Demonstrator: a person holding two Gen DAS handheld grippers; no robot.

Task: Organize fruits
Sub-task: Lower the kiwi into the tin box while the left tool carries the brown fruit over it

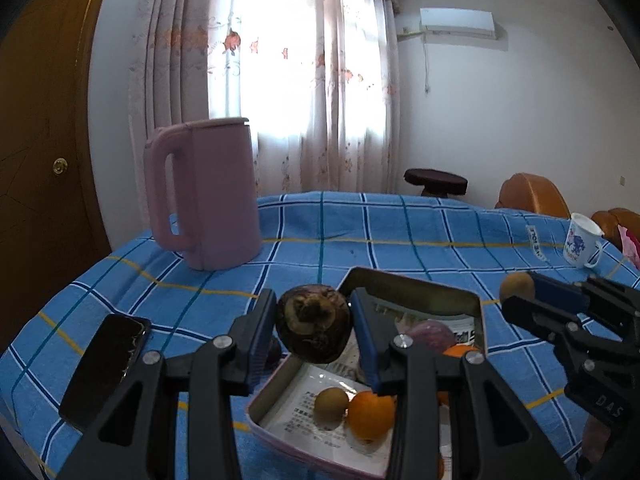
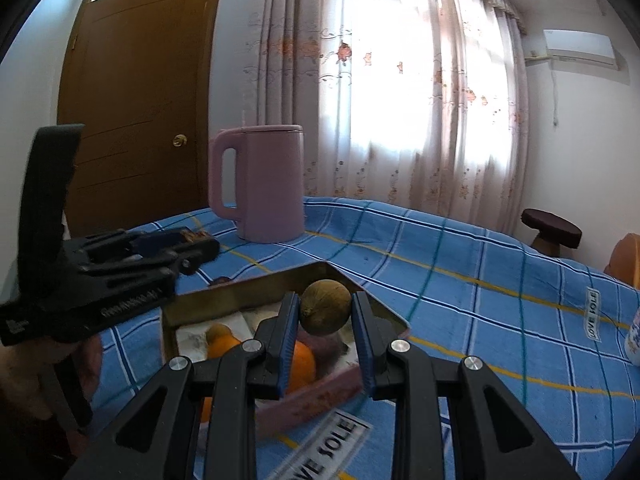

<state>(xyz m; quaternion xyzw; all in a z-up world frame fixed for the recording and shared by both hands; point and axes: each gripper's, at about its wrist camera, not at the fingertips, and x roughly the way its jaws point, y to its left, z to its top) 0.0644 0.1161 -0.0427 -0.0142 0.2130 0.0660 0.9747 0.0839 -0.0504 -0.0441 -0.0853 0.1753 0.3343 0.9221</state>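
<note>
Left gripper clamped on a dark purple mangosteen, held in the air above the tray's near-left part. Right gripper clamped on a small brown round fruit, also held in the air over the tray, toward its far corner. Tray is a shallow metal box with printed paper lining, sits on the desk covered in blue checked cloth, near the front edge. Inside the tray: an orange touching a small brown fruit, a purplish fruit further back, partly hidden. Pink kettle at the desk's far left. Black phone by the left edge. White mug at far right.
</note>
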